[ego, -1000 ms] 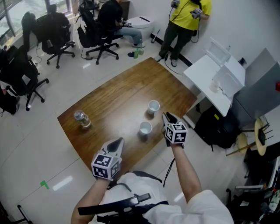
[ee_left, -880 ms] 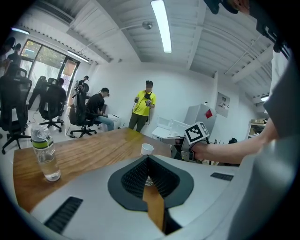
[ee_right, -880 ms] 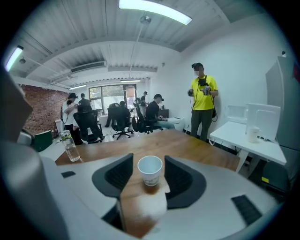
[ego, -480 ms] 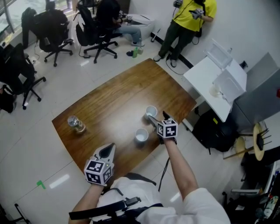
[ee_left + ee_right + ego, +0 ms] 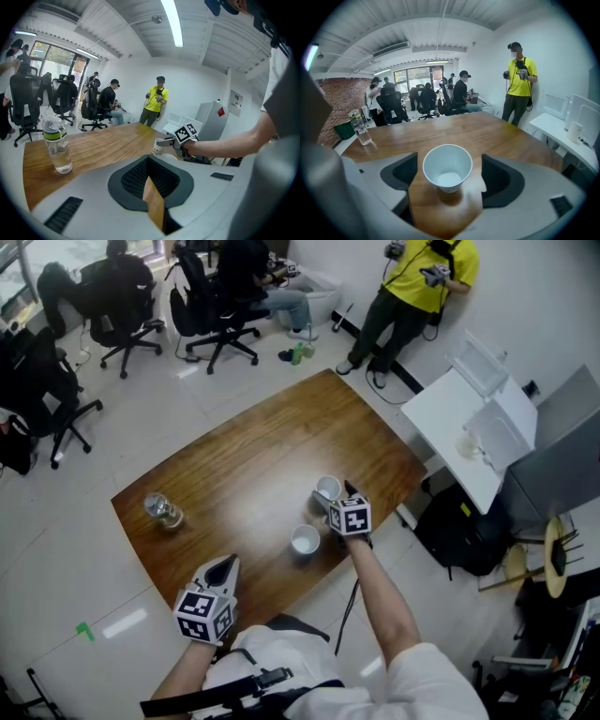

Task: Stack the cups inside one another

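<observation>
wood-grain tabletop fills the middle of an open office, with rolling chairs point(image 5: 122, 315) and several people beyond the wooden table point(image 5: 234, 446).

two white paper cups stand upright near the table's right edge, close together but apart. the far paper cup point(image 5: 327, 488) sits between the jaws of the right gripper point(image 5: 332, 503), whose jaws are opening wide. its own view shows the cup centred with bare wood on both sides, so the pads are not pressing on it. the near paper cup point(image 5: 305, 540) stands free, a little toward the person. the left gripper point(image 5: 223, 568) hangs over the table's near edge, well apart from both cups, its jaws drawn narrow with nothing between them.

the step in hand looks like taking the far paper cup so it can be nested into the near one. to do it well, i'd keep the cup centred, settle the pads low enough to catch the wall below the rim, and close gently, since thin paper will likely buckle. lifting straight up before crossing should keep it from knocking the other cup over.

both cups look empty; the right gripper view shows a clean white bottom. a clear water bottle point(image 5: 161, 510) at the far left corner is partly full.
</observation>
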Available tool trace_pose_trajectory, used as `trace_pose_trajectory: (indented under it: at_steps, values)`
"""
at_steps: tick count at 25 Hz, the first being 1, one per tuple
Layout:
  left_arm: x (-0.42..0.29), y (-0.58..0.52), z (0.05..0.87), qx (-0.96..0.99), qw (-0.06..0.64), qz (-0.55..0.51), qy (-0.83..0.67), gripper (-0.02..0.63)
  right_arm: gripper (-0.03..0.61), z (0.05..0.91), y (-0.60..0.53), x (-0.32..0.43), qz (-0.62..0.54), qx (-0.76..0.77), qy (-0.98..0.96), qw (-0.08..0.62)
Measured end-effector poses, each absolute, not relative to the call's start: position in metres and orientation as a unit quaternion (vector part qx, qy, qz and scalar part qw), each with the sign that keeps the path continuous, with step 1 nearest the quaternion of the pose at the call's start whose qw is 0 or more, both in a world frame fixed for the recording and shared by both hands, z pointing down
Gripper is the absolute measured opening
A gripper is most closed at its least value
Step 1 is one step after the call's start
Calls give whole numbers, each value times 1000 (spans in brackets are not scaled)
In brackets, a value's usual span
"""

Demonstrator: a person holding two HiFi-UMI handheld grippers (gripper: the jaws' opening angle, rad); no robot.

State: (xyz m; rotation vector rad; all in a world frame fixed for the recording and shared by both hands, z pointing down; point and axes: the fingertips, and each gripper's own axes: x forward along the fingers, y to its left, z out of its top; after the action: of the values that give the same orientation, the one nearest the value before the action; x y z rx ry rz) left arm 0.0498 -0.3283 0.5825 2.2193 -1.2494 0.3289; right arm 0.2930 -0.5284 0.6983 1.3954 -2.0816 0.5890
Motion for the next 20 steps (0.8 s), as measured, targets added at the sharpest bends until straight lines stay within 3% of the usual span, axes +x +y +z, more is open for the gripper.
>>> trace_pose_trajectory:
  at_steps: [5, 10, 20]
  values:
    - [47, -329, 585, 824, 285, 121, -475, -2, 453, 706, -531, 290, 217, 513, -779, 288]
    - [43, -332, 587, 822, 285, 119, -479, -2, 394, 712, -534, 285, 209, 511, -779, 297]
    - [51, -324, 578, 832, 277, 115, -468, -2, 377, 681, -518, 291, 189, 517, -786, 281]
